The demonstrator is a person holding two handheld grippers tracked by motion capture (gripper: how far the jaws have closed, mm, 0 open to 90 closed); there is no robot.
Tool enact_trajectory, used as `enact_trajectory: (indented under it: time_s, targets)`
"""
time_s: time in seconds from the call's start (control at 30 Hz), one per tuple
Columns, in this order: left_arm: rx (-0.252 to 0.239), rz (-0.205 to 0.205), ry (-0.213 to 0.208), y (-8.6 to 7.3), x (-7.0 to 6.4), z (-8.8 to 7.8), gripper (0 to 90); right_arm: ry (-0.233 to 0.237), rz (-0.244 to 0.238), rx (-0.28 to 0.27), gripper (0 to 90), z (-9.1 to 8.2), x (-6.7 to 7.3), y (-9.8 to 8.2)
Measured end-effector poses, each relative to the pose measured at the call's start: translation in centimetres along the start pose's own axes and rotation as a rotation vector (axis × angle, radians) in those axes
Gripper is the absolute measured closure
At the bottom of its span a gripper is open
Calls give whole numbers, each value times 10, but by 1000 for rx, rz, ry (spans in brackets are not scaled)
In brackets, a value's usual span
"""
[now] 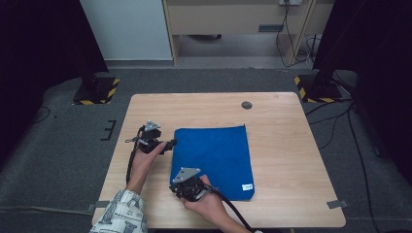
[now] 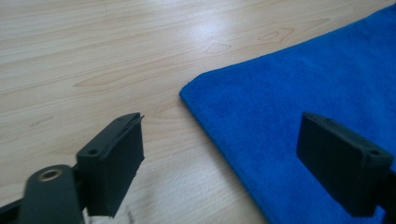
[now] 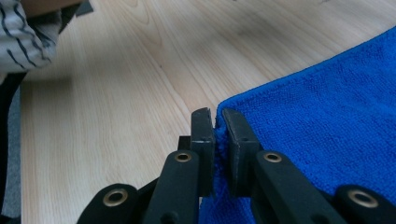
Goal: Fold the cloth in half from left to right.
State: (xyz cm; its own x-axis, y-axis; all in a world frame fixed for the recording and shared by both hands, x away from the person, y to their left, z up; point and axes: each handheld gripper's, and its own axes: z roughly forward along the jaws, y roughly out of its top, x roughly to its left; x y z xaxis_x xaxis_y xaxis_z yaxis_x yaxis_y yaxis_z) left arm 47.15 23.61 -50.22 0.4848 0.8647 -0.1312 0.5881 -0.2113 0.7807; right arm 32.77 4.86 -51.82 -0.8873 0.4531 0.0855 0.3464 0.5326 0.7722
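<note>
Nearest me, my right gripper (image 3: 217, 122) is clamped on the near left corner of the blue cloth (image 1: 216, 158), pinching the edge so that corner can be lifted for a fold, I judge. Farther along the same edge, my left gripper (image 2: 219, 154) stands wide, its jaws straddling the far left corner without pressing it. The cloth lies flat mid-tabletop (image 1: 282, 116).
</note>
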Motion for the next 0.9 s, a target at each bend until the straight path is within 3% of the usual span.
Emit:
enact_trajectory:
  time_s: [0.2,0.3,0.4,0.5,0.53,0.73,0.8,0.9]
  targets:
    - [-28,-26,-38,15,1,7,253,9,11,-9,846,3,4,6]
    - [-16,-10,-42,18,0,12,301,10,7,-6,846,3,5,6]
    - [51,60,-1,19,-4,28,322,17,9,-2,846,4,7,2]
    - [78,79,19,18,-2,36,384,14,-18,21,847,8,11,-5]
    - [88,92,44,17,0,41,400,13,-11,14,847,8,11,-6]
    - [98,63,87,18,11,47,441,8,-2,0,849,7,12,-6]
    - [107,72,107,19,14,49,448,9,-2,-2,849,6,12,-5]
    - [124,69,92,22,16,53,447,11,-4,-2,849,7,14,-5]
